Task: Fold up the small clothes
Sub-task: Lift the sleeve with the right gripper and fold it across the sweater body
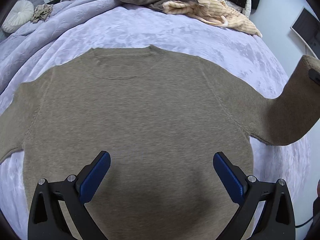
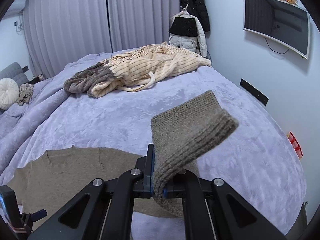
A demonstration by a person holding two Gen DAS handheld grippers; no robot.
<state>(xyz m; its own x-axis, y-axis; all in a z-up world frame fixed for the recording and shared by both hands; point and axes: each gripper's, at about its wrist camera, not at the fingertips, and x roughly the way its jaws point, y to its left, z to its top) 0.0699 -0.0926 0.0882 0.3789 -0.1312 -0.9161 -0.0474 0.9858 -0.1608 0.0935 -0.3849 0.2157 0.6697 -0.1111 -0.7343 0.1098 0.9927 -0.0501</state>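
Observation:
A taupe knit sweater (image 1: 136, 110) lies flat on the lavender bed (image 1: 160, 34), collar at the far side. My left gripper (image 1: 161, 160) is open and empty, hovering over the sweater's lower body. The sweater's right sleeve (image 1: 290, 108) is lifted off the bed at the right. My right gripper (image 2: 157, 172) is shut on that sleeve's ribbed cuff (image 2: 190, 126), which stands up above the jaws. The sweater's body (image 2: 66, 172) lies to the left in the right wrist view. The left sleeve (image 1: 12, 120) lies flat.
A pile of cream ribbed and grey clothes (image 2: 138, 68) lies at the far side of the bed, also in the left wrist view (image 1: 180, 2). A round white cushion (image 2: 8, 94) and a small beige garment (image 2: 26, 94) lie at the left. A TV (image 2: 276, 24) hangs on the right wall.

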